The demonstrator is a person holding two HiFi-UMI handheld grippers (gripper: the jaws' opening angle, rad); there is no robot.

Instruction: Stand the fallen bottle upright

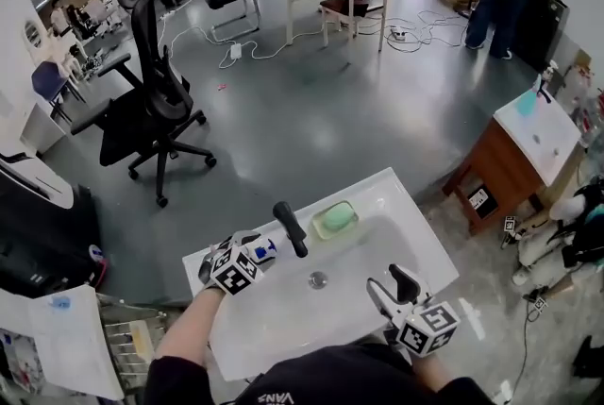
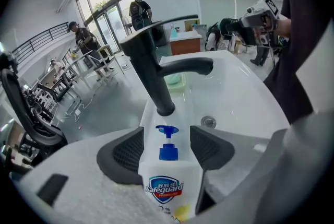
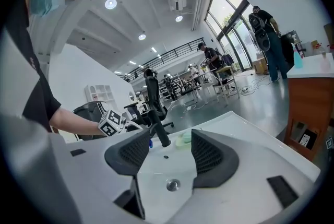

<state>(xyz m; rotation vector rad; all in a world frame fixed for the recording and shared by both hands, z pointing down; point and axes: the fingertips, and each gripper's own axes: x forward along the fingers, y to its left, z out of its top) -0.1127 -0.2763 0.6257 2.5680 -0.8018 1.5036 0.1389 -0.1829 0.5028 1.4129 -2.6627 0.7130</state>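
The bottle (image 2: pixel 168 181) is white with a blue pump and a Safeguard label. It lies on the sink's left rim (image 1: pixel 203 263), with its pump pointing at the base of the black faucet (image 2: pixel 156 74). My left gripper (image 2: pixel 167 147) slants down over it, open. Its dark pads (image 2: pixel 125 152) flank the pump neck with a gap on each side, and the bottle's body sits further back between the fingers. In the head view the blue pump (image 1: pixel 265 251) shows just beyond the left gripper (image 1: pixel 253 252). My right gripper (image 1: pixel 394 285) hovers open over the sink's front right, with nothing in it.
The white basin (image 1: pixel 354 299) has a drain (image 1: pixel 318 279), and a green soap (image 1: pixel 334 219) in a dish sits behind the faucet (image 1: pixel 291 228). A black office chair (image 1: pixel 151 101) stands on the floor to the far left. A wooden cabinet (image 1: pixel 514 158) stands to the right. People stand far back.
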